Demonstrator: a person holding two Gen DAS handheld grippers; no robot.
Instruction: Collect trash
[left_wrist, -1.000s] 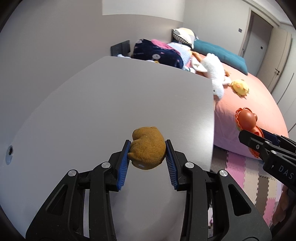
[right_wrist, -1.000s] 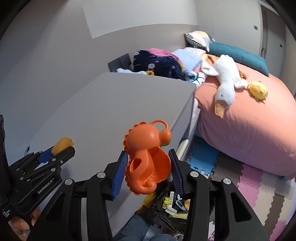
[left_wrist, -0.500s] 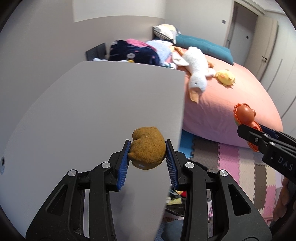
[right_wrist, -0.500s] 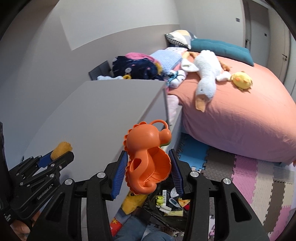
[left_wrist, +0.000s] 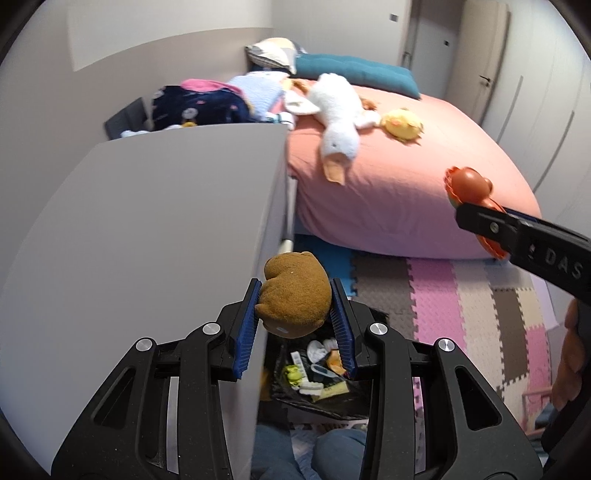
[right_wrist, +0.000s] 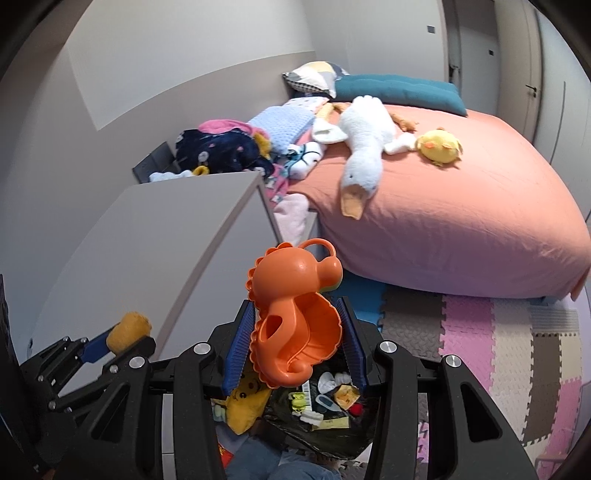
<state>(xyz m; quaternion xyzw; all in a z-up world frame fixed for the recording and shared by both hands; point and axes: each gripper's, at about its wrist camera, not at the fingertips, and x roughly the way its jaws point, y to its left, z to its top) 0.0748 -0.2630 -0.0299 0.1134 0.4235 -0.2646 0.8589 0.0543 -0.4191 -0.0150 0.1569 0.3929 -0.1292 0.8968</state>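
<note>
My left gripper (left_wrist: 294, 303) is shut on a small brown plush toy (left_wrist: 295, 295), held in the air at the grey cabinet's right edge. My right gripper (right_wrist: 298, 328) is shut on an orange plastic lion-shaped toy (right_wrist: 295, 321). Below both, on the floor, lies an open black trash bag (right_wrist: 325, 417) with several small scraps inside. In the right wrist view the left gripper (right_wrist: 122, 338) and its brown plush toy (right_wrist: 127, 330) show at the lower left. In the left wrist view the right gripper (left_wrist: 480, 210) and the orange toy (left_wrist: 467, 184) show at the right.
A grey cabinet (left_wrist: 147, 240) fills the left. A bed with a pink cover (right_wrist: 461, 192) carries a white goose plush (right_wrist: 364, 147), a yellow chick plush (right_wrist: 441, 146) and pillows. Foam puzzle mats (left_wrist: 461, 302) cover the floor. A yellow plush (right_wrist: 245, 402) lies by the bag.
Both grippers have moved rightward off the cabinet top toward its edge, each keeping its toy. The trash bag on the floor has come into view below them.
</note>
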